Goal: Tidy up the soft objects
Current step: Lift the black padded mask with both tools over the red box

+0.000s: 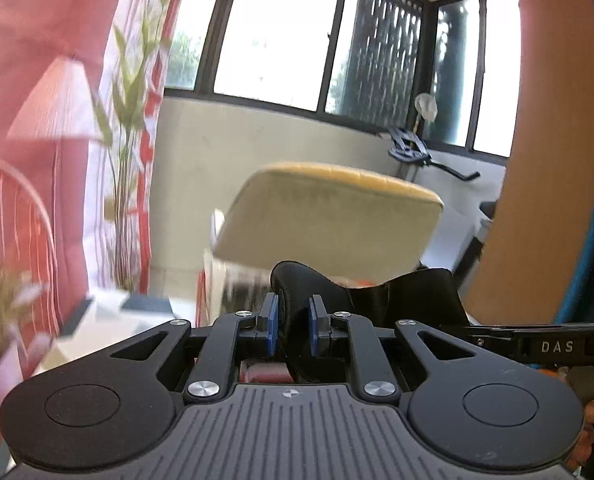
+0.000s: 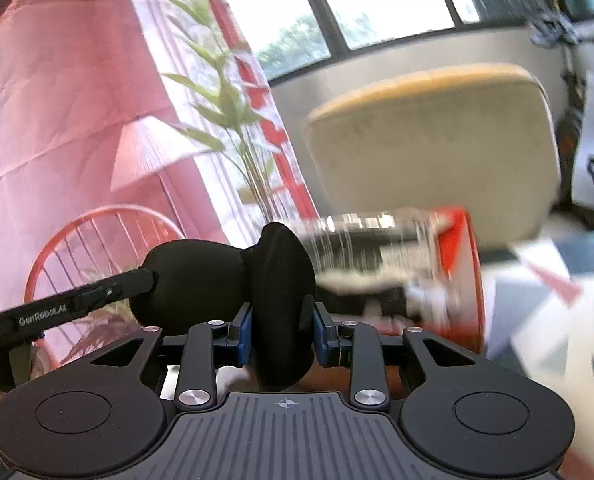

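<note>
left gripper (image 1: 293, 326) and right gripper (image 2: 283, 334) — both clamp a black soft piece (image 2: 281, 280), perhaps padding.

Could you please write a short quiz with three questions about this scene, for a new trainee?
1. True or false: the left gripper is shut on the black soft object.
2. What does the right gripper hold? A) a red cup B) the black soft object C) nothing
3. Fill in: behind the held object stands a cream chair with a ____ top edge.

Key:
1. True; its blue pads press one end of it.
2. B; both grippers grip the same object, one at each end.
3. Yellow.
</note>
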